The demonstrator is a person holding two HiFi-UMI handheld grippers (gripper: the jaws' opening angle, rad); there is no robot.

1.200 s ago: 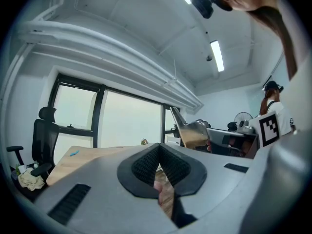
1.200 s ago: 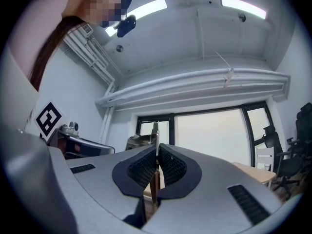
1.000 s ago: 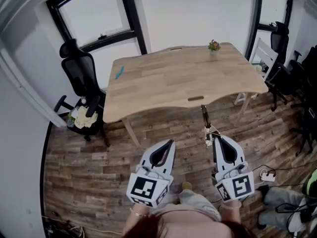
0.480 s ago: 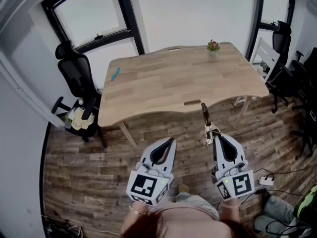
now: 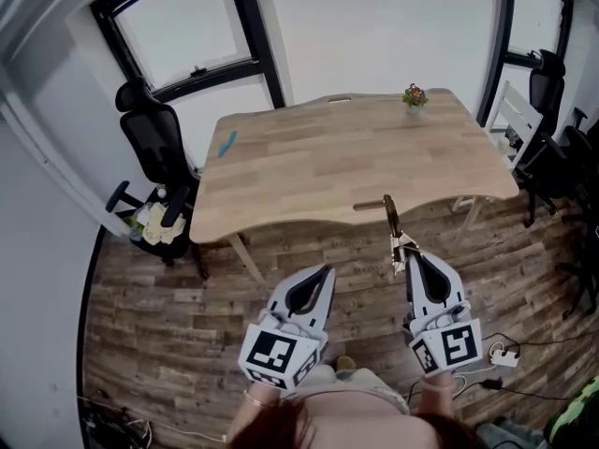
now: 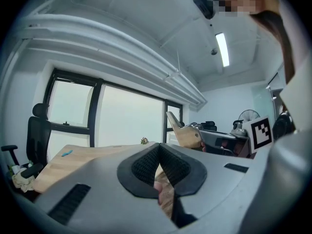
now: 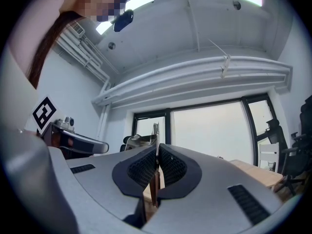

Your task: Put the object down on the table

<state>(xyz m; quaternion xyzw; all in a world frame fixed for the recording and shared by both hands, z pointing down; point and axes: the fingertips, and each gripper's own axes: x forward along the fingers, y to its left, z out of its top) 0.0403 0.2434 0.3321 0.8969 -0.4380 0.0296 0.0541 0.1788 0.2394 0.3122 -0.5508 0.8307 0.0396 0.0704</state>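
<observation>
Standing short of the table [image 5: 328, 157], the right gripper [image 5: 409, 256] has its jaws clamped tight on the slim wooden-handled object [image 5: 387, 215], held out over the floor [image 5: 178, 316], so nothing is set down yet, while the left gripper [image 5: 324, 272] hangs alongside, jaws together and empty.

A light wooden table [image 5: 356, 166] stood on a dark plank floor [image 5: 150, 307], with its far edge close to a white wall [image 5: 374, 26]. A black-framed window [image 5: 187, 31] gave pale daylight at the left. A black office chair [image 5: 150, 138] stood just beside the table's left edge, and a white chair [image 5: 505, 110] near its right edge. Long ceiling lamps [image 6: 222, 48] were lit.
</observation>
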